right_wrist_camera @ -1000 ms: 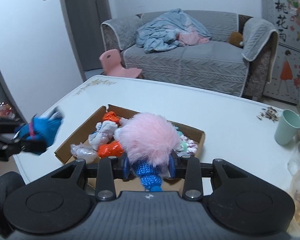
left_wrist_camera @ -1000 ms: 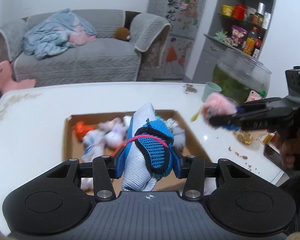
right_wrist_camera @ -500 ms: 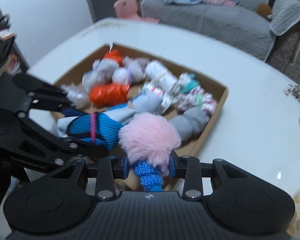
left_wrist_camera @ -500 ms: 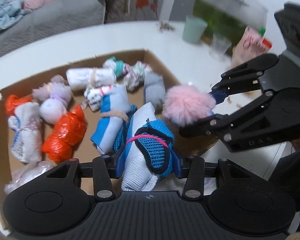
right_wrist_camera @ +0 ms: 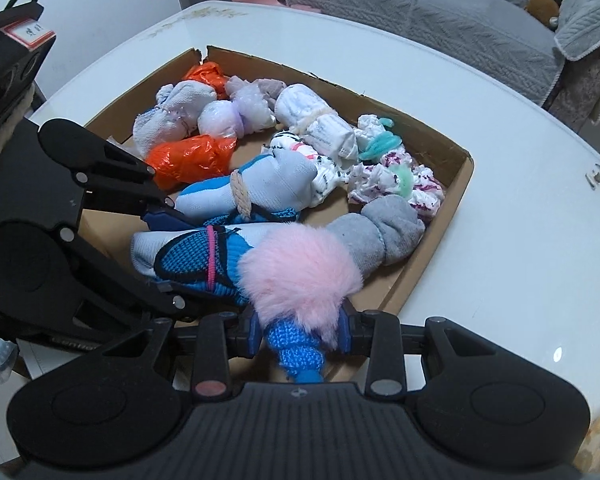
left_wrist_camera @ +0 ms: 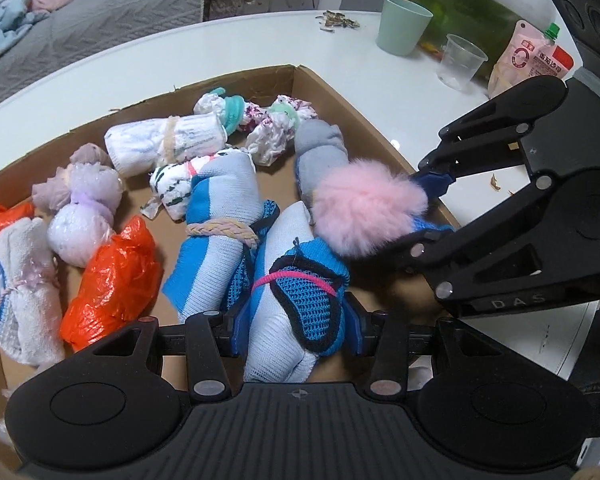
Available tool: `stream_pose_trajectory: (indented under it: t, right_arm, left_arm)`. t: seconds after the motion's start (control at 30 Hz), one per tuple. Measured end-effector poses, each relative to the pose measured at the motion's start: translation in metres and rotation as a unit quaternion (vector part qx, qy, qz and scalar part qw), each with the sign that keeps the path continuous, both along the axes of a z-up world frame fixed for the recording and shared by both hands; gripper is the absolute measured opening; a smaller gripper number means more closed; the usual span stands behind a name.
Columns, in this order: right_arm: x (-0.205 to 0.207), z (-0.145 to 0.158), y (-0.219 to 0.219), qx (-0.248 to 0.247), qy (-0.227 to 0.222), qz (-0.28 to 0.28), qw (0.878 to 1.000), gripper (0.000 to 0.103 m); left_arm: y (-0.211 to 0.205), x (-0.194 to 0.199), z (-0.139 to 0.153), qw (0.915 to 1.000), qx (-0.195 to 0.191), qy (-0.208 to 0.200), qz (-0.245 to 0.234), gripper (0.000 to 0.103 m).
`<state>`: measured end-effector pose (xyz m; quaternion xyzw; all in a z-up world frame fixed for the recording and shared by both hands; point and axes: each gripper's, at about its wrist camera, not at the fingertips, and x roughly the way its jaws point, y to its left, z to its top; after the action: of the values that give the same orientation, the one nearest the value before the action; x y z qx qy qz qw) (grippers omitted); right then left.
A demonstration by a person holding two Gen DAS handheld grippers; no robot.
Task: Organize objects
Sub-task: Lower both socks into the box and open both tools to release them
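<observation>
White table point(right_wrist_camera: 480, 128) bearing a shallow cardboard box point(left_wrist_camera: 340, 92) of rolled socks and wrapped bundles; grey sofa point(right_wrist_camera: 460, 28) behind. Left gripper point(left_wrist_camera: 296, 334), tilted downward over the box, clenched on a blue-and-white sock roll point(left_wrist_camera: 296, 300). Right gripper point(right_wrist_camera: 300, 330), just beside it at the box's near edge, clenched on a blue knitted piece topped by a pink pompom point(right_wrist_camera: 300, 268). Green cup point(left_wrist_camera: 404, 26) stands well apart.

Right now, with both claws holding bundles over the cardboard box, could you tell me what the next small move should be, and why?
Probably lower both a little further, then open. The left claw grips the blue-and-white sock roll and the right claw the pink pompom bundle, both over the cardboard box near its front edge, beside the grey sock roll.
</observation>
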<state>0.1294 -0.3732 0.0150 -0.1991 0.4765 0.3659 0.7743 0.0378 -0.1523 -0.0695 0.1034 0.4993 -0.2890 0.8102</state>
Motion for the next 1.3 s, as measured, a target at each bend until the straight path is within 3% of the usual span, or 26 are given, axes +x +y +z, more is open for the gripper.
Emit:
stream_pose_trajectory:
  t: [0.27,0.47,0.77,0.87,1.03,1.3]
  right_arm:
    - [-0.003,0.004,-0.002,-0.010,-0.005,-0.001,1.000,0.035]
    - [-0.009,0.008,-0.003,-0.006,0.001,0.010,1.000,0.046]
    - [-0.011,0.013,-0.006,0.005,0.003,0.005,1.000,0.050]
    - [-0.011,0.016,-0.006,0.008,0.002,0.001,1.000,0.051]
    - [-0.012,0.017,-0.007,0.012,-0.001,-0.001,1.000,0.054]
    - [-0.028,0.034,-0.013,0.031,-0.021,-0.017,0.999,0.061]
  left_arm:
    - [-0.008,-0.004,0.000,0.9998,-0.011,0.014,0.005,0.053]
    - [-0.008,-0.010,0.000,0.9998,-0.001,0.019,-0.005,0.059]
    - [-0.009,-0.010,0.003,0.9999,0.001,0.016,0.000,0.065]
    - [-0.005,-0.013,0.011,1.0000,0.000,0.008,0.001,0.070]
    - [-0.004,-0.015,0.014,1.0000,0.000,0.007,0.002,0.071]
    - [0.032,-0.039,0.048,0.9987,-0.039,-0.016,0.027,0.077]
